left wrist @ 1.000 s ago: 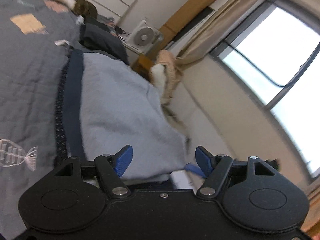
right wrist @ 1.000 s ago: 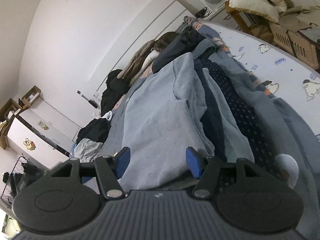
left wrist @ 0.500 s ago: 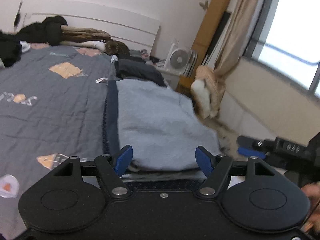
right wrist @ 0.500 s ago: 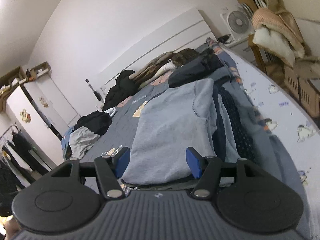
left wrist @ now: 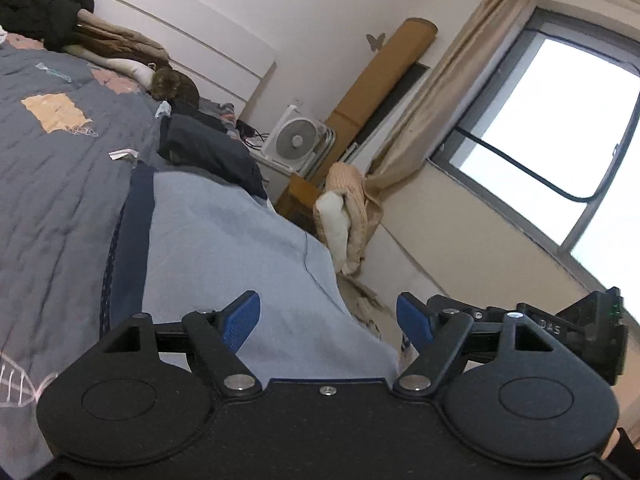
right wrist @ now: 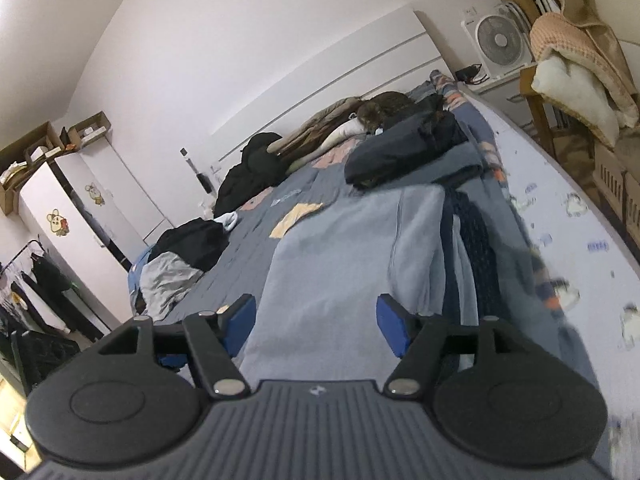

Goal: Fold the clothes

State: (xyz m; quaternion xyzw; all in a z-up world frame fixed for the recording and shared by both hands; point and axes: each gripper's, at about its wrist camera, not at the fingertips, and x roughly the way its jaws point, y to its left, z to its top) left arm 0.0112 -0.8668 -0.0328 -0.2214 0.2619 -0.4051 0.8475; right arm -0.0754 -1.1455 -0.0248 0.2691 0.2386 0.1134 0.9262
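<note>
A light blue sweatshirt (left wrist: pixel 224 248) lies folded flat along the bed's right side, on top of a dark navy dotted garment (left wrist: pixel 132 240). My left gripper (left wrist: pixel 328 320) hovers over its near edge, its jaws opening, and the blue pads (left wrist: pixel 242 320) touch nothing. In the right wrist view the same sweatshirt (right wrist: pixel 340 248) stretches away from my right gripper (right wrist: pixel 316 326). Its jaws are opening too, and the cloth lies below the pads, not between them. The navy garment (right wrist: pixel 472 240) shows beside the sweatshirt's right edge.
A folded dark navy pile (right wrist: pixel 404 148) sits beyond the sweatshirt, and a cat (right wrist: pixel 384 108) lies by the headboard. Black clothes (right wrist: pixel 192 240) heap at the bed's left edge. A box fan (left wrist: pixel 296 144), a chair with blankets (left wrist: pixel 344 208) and a window stand at the right.
Both cameras have swung and tilted, and the right one has risen. Both pairs of jaws stand a little wider. The sweatshirt lies in the same place.
</note>
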